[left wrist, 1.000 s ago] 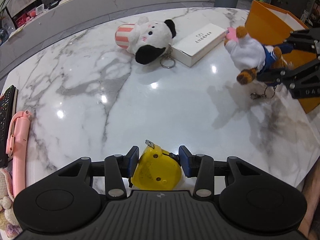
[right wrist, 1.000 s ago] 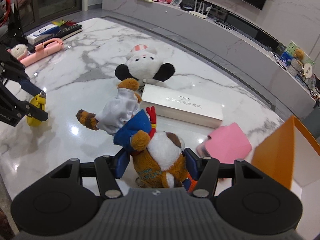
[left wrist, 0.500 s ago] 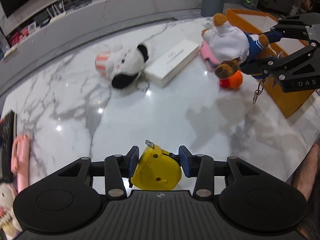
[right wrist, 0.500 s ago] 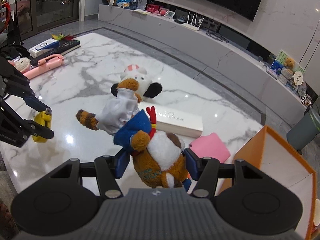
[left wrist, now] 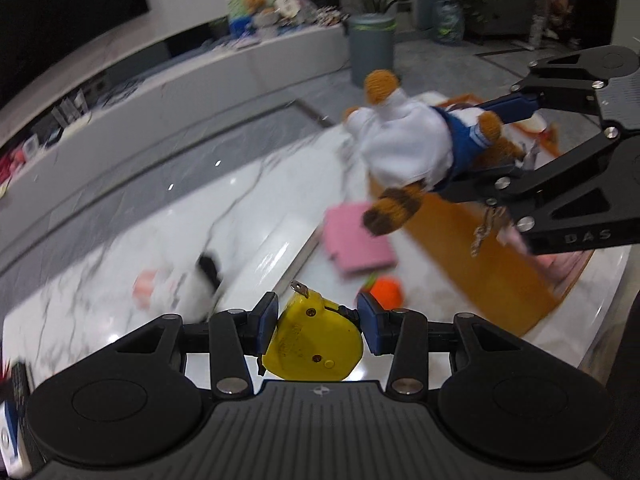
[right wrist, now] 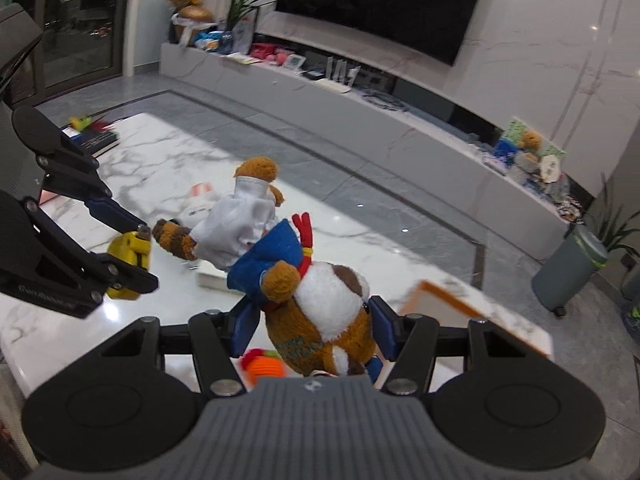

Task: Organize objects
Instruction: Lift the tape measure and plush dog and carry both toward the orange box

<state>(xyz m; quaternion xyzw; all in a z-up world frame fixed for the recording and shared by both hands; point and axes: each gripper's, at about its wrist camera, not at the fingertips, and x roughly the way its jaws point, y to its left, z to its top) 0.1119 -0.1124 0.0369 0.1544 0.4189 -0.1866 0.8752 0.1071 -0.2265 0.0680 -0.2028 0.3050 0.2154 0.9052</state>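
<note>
My left gripper [left wrist: 318,322] is shut on a yellow tape measure [left wrist: 314,346] and holds it above the marble table [left wrist: 120,280]. My right gripper [right wrist: 312,320] is shut on a brown plush bear [right wrist: 320,312] in a white and blue outfit, held in the air. In the left wrist view the bear [left wrist: 404,152] and the right gripper [left wrist: 504,148] hang over the orange box [left wrist: 492,256] at the right. In the right wrist view the left gripper [right wrist: 136,248] with the tape measure [right wrist: 128,258] is at the left.
On the table lie a pink pouch [left wrist: 356,244], an orange knitted toy [left wrist: 386,292], a long white box [left wrist: 276,256] and a black-and-white plush [left wrist: 180,288]. The orange box's rim [right wrist: 472,312] shows at right. A grey bin [left wrist: 372,48] stands on the floor beyond.
Both grippers have risen and swung towards the orange box, carrying the tape measure and the bear. The table objects now sit lower and blurred in both views.
</note>
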